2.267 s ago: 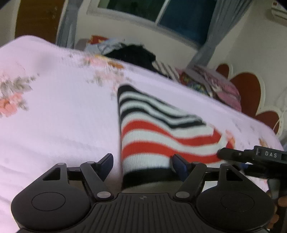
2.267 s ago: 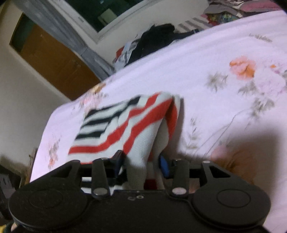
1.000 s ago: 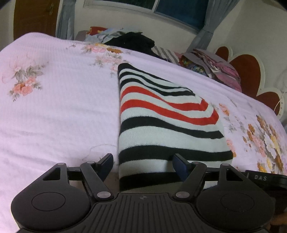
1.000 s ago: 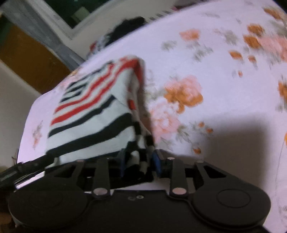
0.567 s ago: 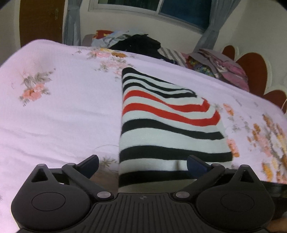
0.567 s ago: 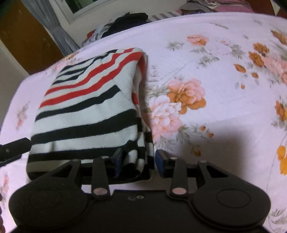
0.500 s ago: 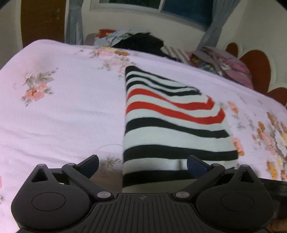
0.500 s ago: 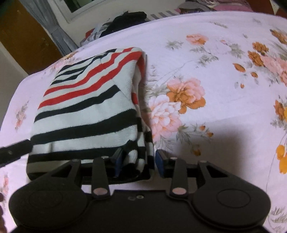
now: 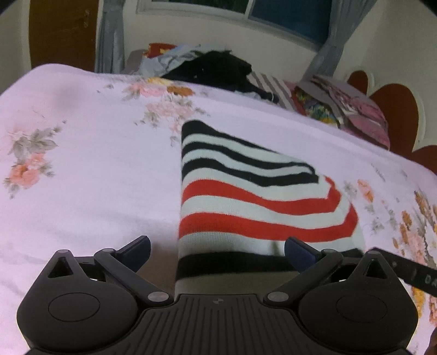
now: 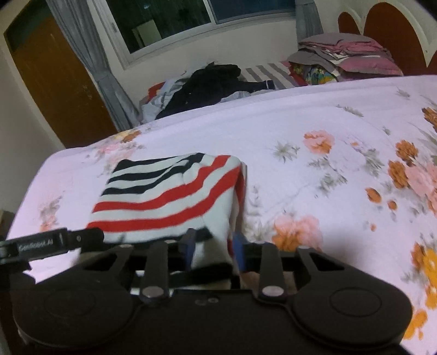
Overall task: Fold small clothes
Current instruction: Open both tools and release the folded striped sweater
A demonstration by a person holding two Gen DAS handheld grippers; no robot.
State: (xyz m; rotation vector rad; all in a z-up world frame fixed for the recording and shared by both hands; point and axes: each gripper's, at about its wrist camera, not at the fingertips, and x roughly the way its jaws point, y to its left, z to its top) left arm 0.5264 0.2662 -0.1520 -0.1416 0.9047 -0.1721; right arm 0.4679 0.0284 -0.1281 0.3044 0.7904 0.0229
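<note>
A folded sweater with black, white and red stripes (image 9: 245,196) lies on the pink floral bedsheet (image 9: 82,163). My left gripper (image 9: 217,250) is open, its fingers spread wide at the sweater's near left corner, with the black hem band between them. In the right wrist view the sweater (image 10: 169,196) lies ahead and to the left. My right gripper (image 10: 213,245) is shut on its near right corner, with the fabric pinched between the blue pads. The left gripper's finger (image 10: 54,241) shows at the left edge of that view.
A heap of dark and light clothes (image 9: 213,68) lies at the far edge of the bed. A stack of folded clothes (image 10: 344,54) sits by the red headboard (image 10: 387,30). A wooden door (image 10: 54,82) and a window (image 10: 177,19) lie beyond.
My left gripper opened wide about half a second ago and stays open. Both grippers have moved in over the sweater's near edge, so its near black stripes no longer show.
</note>
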